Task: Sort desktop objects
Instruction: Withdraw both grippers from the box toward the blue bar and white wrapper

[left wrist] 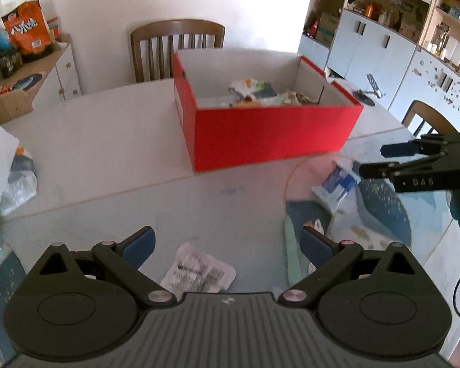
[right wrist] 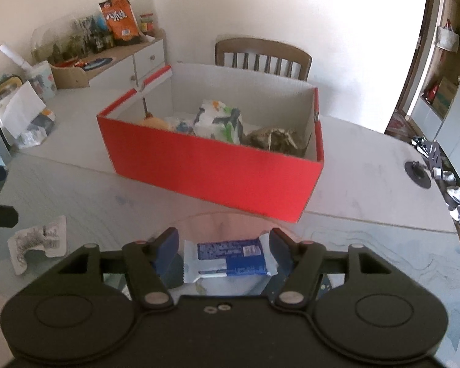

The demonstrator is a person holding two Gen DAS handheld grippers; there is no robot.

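A red box (left wrist: 270, 132) with white inside holds several wrappers and packets; it also shows in the right wrist view (right wrist: 211, 171). My left gripper (left wrist: 227, 245) is open above a crumpled white printed wrapper (left wrist: 199, 271), which also lies at the left in the right wrist view (right wrist: 40, 240). My right gripper (right wrist: 224, 245) is open, with a blue and white snack packet (right wrist: 230, 259) lying on the table between its fingers. In the left wrist view the right gripper (left wrist: 371, 161) hangs over that packet (left wrist: 337, 184).
Wooden chairs (left wrist: 178, 46) stand behind the table. A plastic bag with items (left wrist: 18, 178) lies at the table's left edge. A black round stand (right wrist: 418, 174) sits at the right. A sideboard (right wrist: 113, 64) holds an orange snack bag (right wrist: 119, 21).
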